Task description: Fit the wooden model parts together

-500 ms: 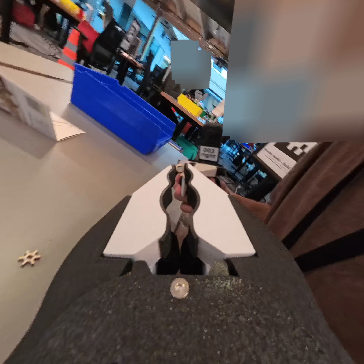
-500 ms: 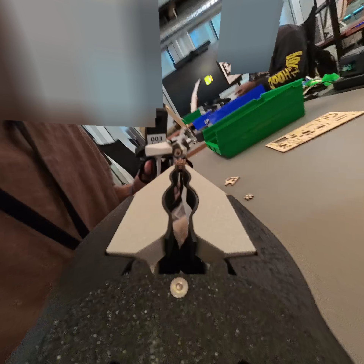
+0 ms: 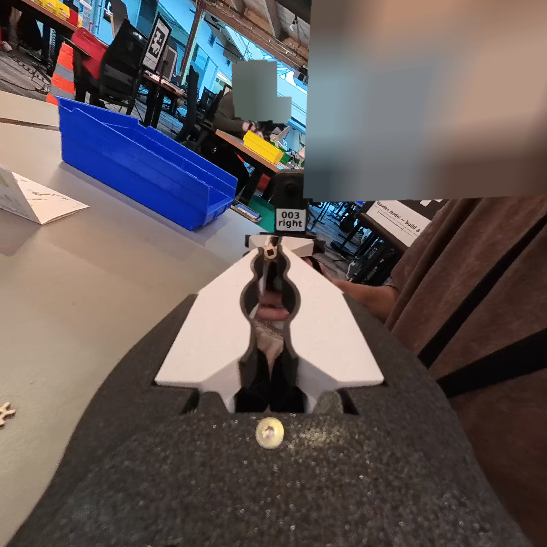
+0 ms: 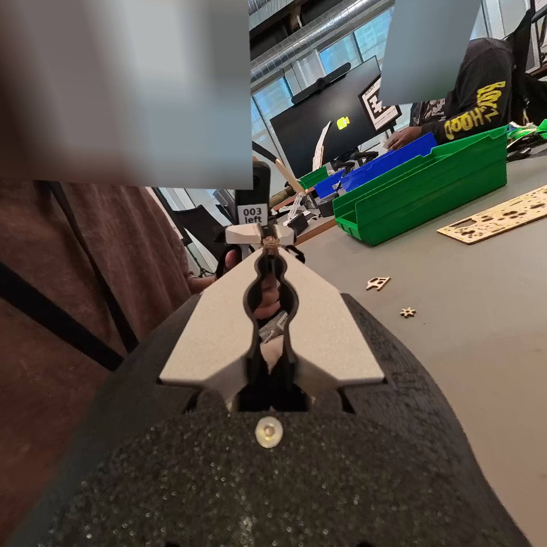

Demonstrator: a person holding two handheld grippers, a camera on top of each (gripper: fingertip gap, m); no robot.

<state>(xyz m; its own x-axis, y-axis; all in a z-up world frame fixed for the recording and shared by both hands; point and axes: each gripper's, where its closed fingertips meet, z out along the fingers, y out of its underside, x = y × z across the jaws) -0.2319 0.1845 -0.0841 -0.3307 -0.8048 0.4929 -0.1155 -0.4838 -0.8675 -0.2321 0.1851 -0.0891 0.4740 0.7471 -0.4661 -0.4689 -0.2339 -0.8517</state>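
- Grey tabletop (image 4: 444, 296) carries a long blue plastic bin (image 3: 142, 159) and a green one (image 4: 429, 189).
- Left gripper (image 3: 270, 251) is clamped on a small wooden piece with a square hole (image 3: 270, 252), held tip to tip with the right gripper (image 4: 268, 244).
- The right one pinches a tiny wooden gear-like bit (image 4: 268, 242).
- Loose wooden cog (image 4: 407, 312) lies on the table.

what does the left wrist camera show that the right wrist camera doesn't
Only the left wrist view: a blue bin on the table, a folded leaflet at the left edge, an orange cone behind, and a yellow bin on a far desk.

Only the right wrist view: a green bin, a punched wooden sheet, and a small loose wooden piece on the table.

Both: the left gripper and right gripper meeting tip to tip, each shut on a small wooden part, above the grey table, with a brown sleeve beside them.
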